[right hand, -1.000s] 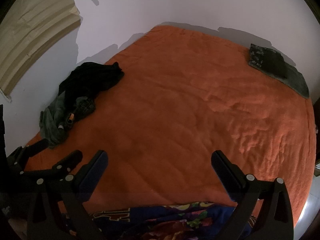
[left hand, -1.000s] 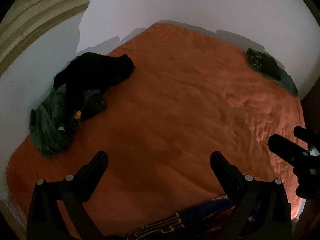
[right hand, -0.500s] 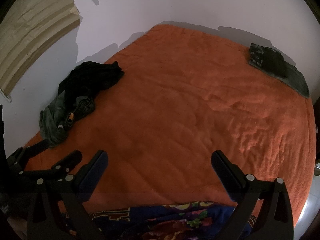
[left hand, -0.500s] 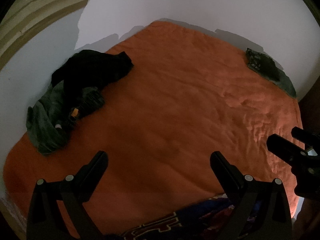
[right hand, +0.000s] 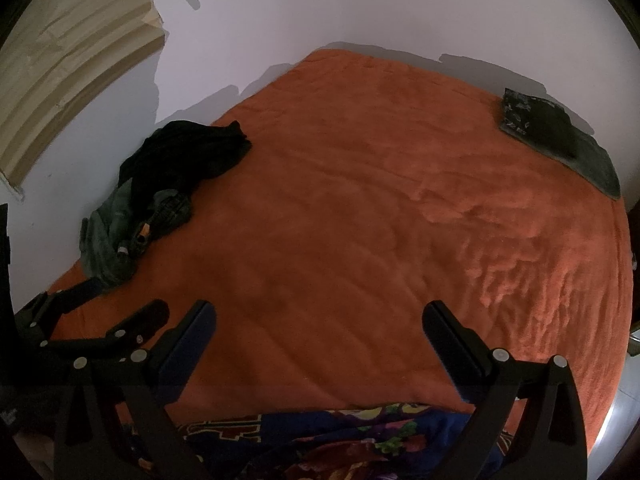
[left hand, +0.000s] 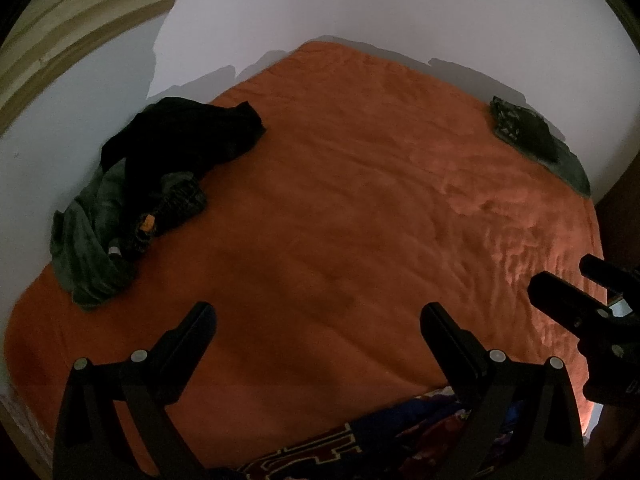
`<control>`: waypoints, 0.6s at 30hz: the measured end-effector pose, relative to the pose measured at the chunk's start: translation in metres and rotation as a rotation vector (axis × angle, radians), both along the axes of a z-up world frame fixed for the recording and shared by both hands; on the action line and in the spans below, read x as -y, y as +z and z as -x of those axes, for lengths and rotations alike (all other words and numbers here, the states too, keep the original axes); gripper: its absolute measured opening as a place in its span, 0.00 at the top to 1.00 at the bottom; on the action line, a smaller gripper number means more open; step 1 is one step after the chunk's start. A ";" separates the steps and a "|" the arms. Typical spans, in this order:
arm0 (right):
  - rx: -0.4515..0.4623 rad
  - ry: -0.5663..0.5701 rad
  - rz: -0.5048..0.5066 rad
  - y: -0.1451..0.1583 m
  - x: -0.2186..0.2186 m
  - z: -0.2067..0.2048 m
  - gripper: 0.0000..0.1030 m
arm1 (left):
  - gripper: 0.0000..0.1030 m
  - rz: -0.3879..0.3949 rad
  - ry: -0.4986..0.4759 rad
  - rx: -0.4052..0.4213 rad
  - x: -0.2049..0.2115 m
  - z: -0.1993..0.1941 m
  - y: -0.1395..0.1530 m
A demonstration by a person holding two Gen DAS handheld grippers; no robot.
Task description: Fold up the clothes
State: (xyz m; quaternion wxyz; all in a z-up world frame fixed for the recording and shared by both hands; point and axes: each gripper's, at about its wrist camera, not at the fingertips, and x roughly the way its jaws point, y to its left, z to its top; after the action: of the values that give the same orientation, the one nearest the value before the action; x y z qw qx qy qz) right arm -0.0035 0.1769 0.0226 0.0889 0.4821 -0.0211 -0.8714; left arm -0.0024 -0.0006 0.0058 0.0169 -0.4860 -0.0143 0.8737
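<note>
Drifted slightly leftward with left claw [left hand: 316, 316] and right claw [right hand: 318, 314] both wide open and empty, leaving crumpled dark clothes pile [left hand: 156, 188] unfolded, small folded dark-green stack [right hand: 556, 140] done, on orange fleece bed [right hand: 360, 220].

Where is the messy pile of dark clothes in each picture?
Left wrist view: the clothes pile lies at the left, by the wall.
Right wrist view: the clothes pile lies at the left too, a bit smaller.
Shared landmark: the folded stack at the far right corner.
</note>
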 end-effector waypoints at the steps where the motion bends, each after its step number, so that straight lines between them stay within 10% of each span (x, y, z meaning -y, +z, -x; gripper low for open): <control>1: 0.001 -0.001 0.001 0.000 0.000 0.000 0.00 | 0.01 -0.007 -0.005 -0.006 0.000 0.000 0.001; 18: 0.024 -0.019 0.030 0.000 0.003 0.003 0.00 | 0.01 -0.014 -0.017 -0.022 0.005 -0.001 -0.003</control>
State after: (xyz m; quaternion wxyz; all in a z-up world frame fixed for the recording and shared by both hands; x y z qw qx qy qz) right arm -0.0063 0.1736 0.0230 0.0875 0.4910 -0.0396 -0.8659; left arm -0.0014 -0.0060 0.0027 0.0280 -0.4765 -0.0159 0.8786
